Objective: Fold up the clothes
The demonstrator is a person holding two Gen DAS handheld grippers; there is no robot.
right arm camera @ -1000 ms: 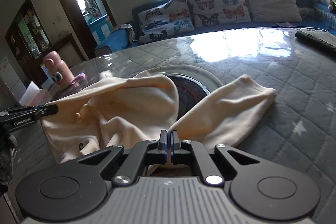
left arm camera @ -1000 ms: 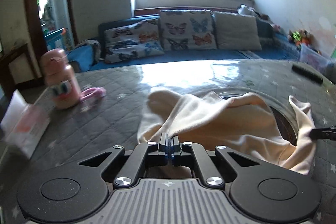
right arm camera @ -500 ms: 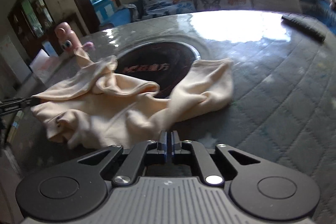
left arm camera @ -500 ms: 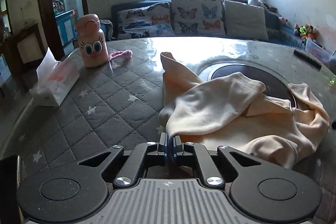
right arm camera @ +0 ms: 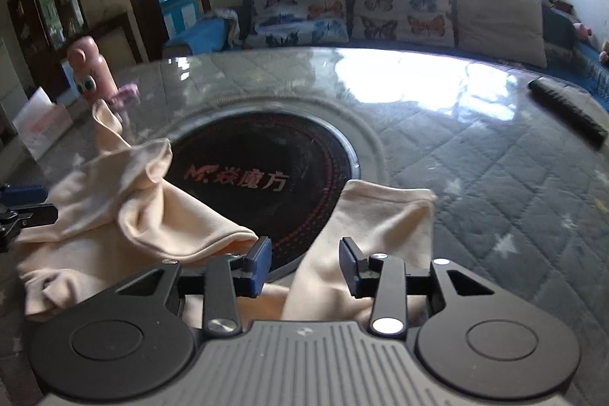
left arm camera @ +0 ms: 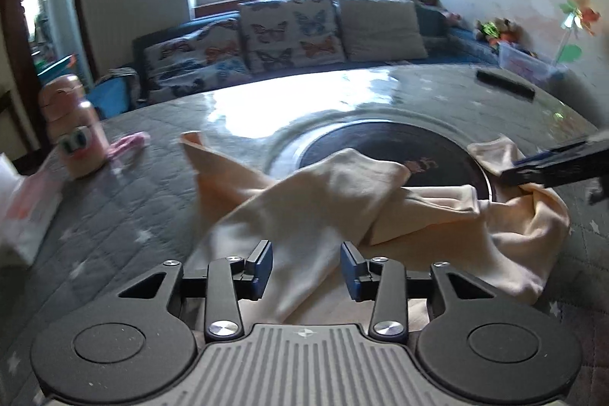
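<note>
A cream garment lies crumpled on the round table, partly over the dark hotplate in its middle. My left gripper hangs low over the garment's near edge. Its jaws are opening, with cloth under the gap and neither pad pressing on it. In the right wrist view the same garment spreads to the left and a sleeve-like end runs up between the fingers. My right gripper is also opening, with its pads off the cloth. The right gripper also shows at the left view's right edge, above the cloth.
A pink cartoon bottle and a tissue pack stand at the table's left. A pink band lies beside the bottle. A black remote lies at the far right. The table has a grey quilted cover. A sofa with cushions stands behind.
Both grippers went from shut on the cloth to jaws apart. The garment, earlier held up by its near edge, now lies slack on the table.
</note>
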